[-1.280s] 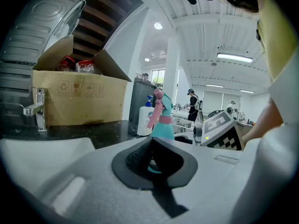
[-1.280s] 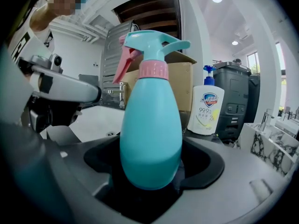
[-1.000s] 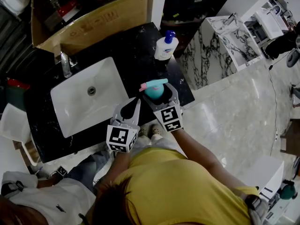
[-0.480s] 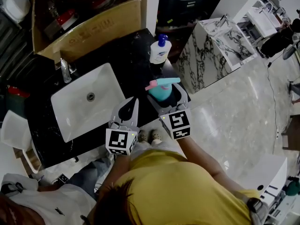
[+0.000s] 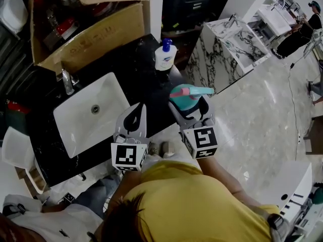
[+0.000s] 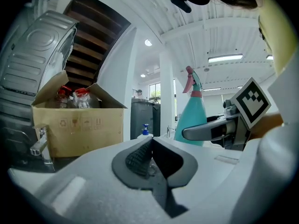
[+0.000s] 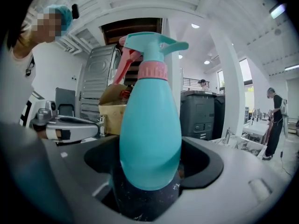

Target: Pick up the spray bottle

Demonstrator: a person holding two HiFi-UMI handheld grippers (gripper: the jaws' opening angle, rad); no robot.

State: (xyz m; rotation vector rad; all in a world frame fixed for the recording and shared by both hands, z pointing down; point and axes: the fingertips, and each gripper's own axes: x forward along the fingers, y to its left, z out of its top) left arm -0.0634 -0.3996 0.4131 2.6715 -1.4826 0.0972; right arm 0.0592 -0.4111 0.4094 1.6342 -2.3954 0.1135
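Observation:
The spray bottle [image 5: 182,96] is teal with a pink collar and trigger [image 7: 148,106]. My right gripper [image 5: 191,105] is shut on its body and holds it upright, lifted off the black counter [image 5: 136,59] past the counter's right front corner. In the left gripper view the bottle [image 6: 195,113] stands to the right, clamped by the other gripper's jaw. My left gripper [image 5: 132,117] hovers over the counter's front edge beside the sink [image 5: 91,112], shut with nothing between its jaws.
A white pump bottle [image 5: 164,55] stands at the counter's back right. A faucet [image 5: 65,80] rises behind the sink. An open cardboard box [image 5: 86,24] of red-capped items sits at the back. A marble-patterned unit [image 5: 229,42] stands to the right on the pale tiled floor.
The right gripper has carried the spray bottle up and to the right, off the counter. The left gripper has stayed shut near the sink's front edge.

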